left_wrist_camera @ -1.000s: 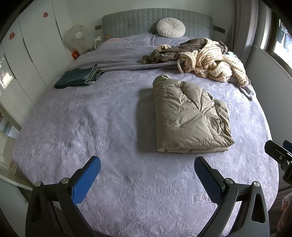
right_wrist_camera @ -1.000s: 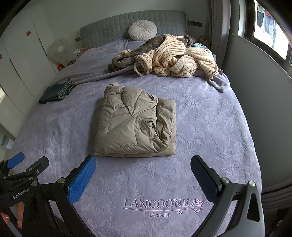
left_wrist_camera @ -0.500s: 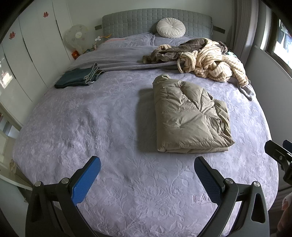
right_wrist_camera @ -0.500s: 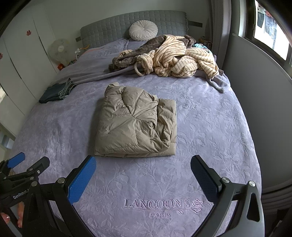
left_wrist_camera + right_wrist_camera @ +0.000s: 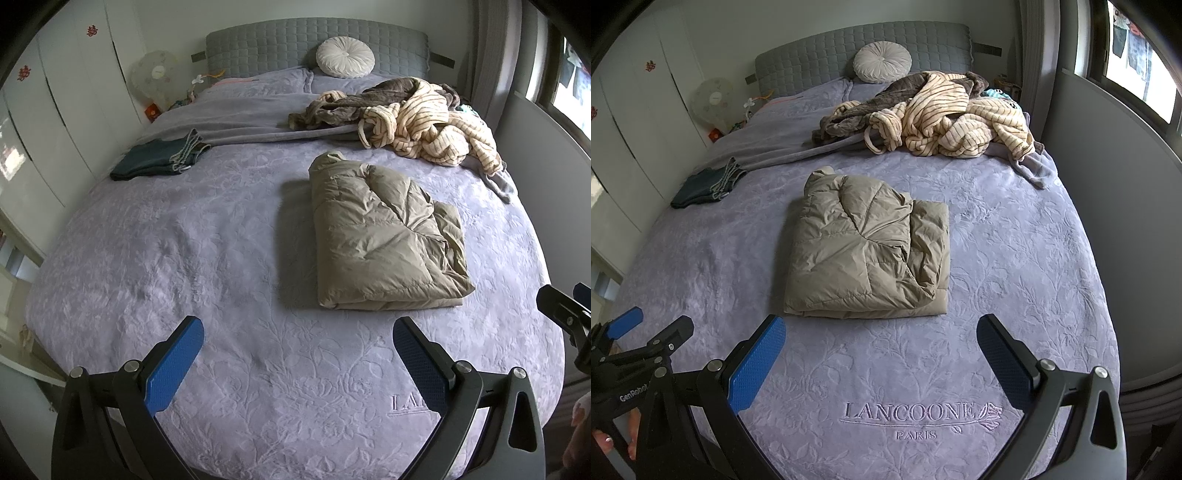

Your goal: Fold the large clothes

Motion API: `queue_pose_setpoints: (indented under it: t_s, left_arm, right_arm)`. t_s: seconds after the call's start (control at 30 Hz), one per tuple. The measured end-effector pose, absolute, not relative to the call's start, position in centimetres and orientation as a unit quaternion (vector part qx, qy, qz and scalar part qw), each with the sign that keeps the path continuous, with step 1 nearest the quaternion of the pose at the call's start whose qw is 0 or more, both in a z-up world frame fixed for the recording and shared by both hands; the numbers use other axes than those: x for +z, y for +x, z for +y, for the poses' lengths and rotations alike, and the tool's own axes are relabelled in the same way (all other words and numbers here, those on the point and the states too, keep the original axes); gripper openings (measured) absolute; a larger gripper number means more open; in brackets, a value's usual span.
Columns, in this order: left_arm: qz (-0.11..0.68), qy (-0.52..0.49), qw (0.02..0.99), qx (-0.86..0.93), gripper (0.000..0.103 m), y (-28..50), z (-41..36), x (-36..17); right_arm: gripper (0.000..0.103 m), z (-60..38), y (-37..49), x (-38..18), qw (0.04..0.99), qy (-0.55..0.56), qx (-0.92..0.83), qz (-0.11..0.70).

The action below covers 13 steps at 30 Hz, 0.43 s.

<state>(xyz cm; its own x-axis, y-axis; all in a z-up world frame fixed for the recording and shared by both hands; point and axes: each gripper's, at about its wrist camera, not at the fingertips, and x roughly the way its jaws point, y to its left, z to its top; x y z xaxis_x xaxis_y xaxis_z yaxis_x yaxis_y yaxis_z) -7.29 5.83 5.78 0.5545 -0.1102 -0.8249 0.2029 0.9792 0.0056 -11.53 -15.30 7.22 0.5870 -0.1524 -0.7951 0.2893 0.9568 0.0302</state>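
Nothing had shifted: our left gripper (image 5: pixel 298 334) and right gripper (image 5: pixel 881 331) stayed spread and empty, the folded down jacket (image 5: pixel 868 254) apparently finished.

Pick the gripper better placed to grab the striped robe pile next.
Right, probably. The striped robe pile lies on the bed's right side, nearer the right gripper. The left gripper sits further left. Both are open.

The lilac bed (image 5: pixel 1015 258) carries a folded khaki jacket (image 5: pixel 868 254), folded jeans (image 5: pixel 705 184), heaped robes (image 5: pixel 942 118) and a round cushion (image 5: pixel 882 61).
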Motion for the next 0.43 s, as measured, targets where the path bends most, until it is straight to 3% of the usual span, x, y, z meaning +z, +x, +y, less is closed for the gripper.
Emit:
queue_pose_setpoints:
  t_s: [0.43]
  left_arm:
    - [0.456,0.047,0.884,-0.091,0.103,-7.67,6.21,6.26]
  right_arm:
    - [0.103,-15.19,-11.59,7.22,0.887,0.079,-0.125,0.437]
